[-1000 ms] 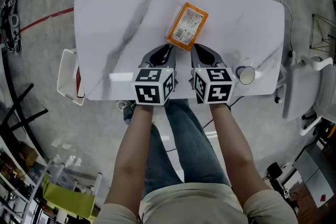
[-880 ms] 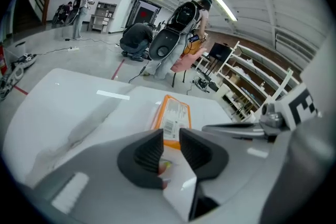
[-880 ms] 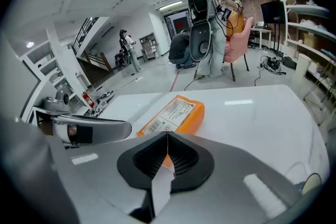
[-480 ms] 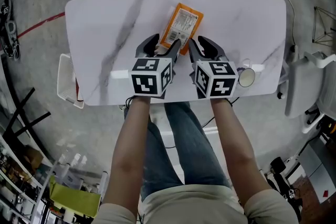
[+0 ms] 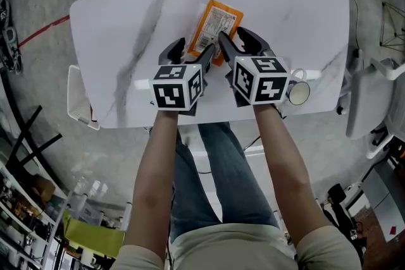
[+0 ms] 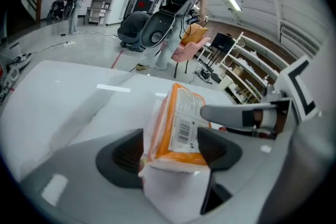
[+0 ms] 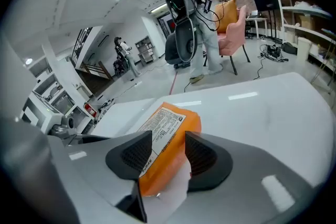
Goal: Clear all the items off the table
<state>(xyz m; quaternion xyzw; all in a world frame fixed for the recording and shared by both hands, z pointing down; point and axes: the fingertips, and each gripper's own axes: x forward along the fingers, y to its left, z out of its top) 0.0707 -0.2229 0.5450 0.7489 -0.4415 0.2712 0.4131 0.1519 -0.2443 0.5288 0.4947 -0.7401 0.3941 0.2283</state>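
Head view: orange plastic packet with white printed label (image 5: 214,27) lies flat mid-table on white grey-veined marble tabletop (image 5: 126,16). Grey concrete floor, red tape line (image 5: 38,31) around; white round cup (image 5: 297,93) at table's near right edge. Left gripper (image 5: 191,50), right gripper (image 5: 238,42) side by side at packet's near end. Both pairs of jaws just opening, apart, packet between each, unclamped.

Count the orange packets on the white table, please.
1. The orange packet lies near the middle of the white table, label side up. No second packet shows, though part of the table's near edge is covered from view.
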